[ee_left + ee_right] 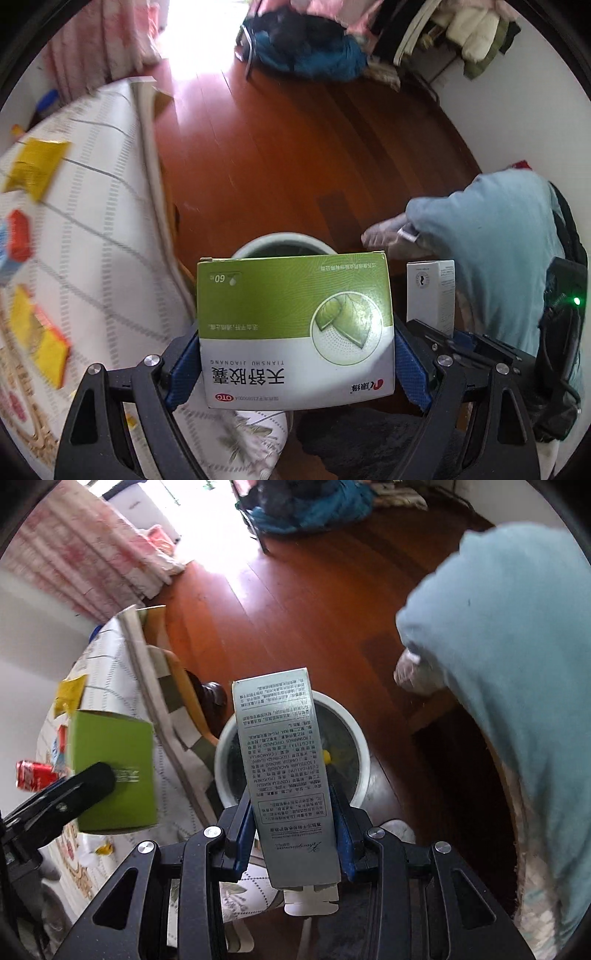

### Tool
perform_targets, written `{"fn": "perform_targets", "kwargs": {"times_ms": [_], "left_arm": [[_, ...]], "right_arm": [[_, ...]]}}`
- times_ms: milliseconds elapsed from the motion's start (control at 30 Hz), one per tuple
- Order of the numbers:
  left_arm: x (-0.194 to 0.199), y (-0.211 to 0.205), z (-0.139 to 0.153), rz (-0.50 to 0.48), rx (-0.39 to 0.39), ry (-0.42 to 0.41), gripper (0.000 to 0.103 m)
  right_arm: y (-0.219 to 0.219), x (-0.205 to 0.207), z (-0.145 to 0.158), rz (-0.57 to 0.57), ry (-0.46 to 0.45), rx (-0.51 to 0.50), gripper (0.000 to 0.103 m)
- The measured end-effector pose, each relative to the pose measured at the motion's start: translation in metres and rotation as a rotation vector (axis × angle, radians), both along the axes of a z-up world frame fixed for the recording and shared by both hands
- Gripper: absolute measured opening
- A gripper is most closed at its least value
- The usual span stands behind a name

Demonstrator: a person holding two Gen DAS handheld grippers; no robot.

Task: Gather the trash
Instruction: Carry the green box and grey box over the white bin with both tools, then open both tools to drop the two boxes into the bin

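My left gripper (295, 363) is shut on a green and white medicine box (295, 328), its blue pads pressed against both sides. That same green box (114, 771) shows at the left of the right wrist view, over the table. My right gripper (293, 827) is shut on a tall silver carton (286, 771), which also shows at the right of the left wrist view as a white carton (432, 295). A white round trash bin (360, 753) stands on the floor below both boxes; its rim (280, 242) peeks out behind the green box.
A table with a white patterned cloth (96, 221) holds yellow packets (35, 168), an orange box (18, 236) and a red can (31, 775). The person's light blue sleeve (498, 664) fills the right. Wooden floor (295, 147) stretches beyond, with piled clothes (306, 48) at the far end.
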State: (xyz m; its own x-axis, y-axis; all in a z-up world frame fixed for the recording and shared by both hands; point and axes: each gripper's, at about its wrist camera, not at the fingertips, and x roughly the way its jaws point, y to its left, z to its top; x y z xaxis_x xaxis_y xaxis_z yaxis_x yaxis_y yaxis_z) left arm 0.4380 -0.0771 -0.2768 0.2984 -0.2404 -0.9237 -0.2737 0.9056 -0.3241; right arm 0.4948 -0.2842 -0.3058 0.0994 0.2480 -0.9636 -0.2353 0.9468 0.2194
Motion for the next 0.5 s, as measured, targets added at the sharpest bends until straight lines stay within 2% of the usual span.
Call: {"fn": "perform_targets", "kwargs": {"times_ms": [267, 500], "left_arm": [[0.026, -0.002, -0.049, -0.026, -0.058, 0.127, 0.09], [0.029, 0.005, -0.067, -0.019, -0.089, 0.165, 0.091]], "right_arm": [[0.0, 0.019, -0.05, -0.022, 0.057, -0.022, 0.039], [0.007, 0.029, -0.072, -0.03, 0.084, -0.04, 0.04]]}}
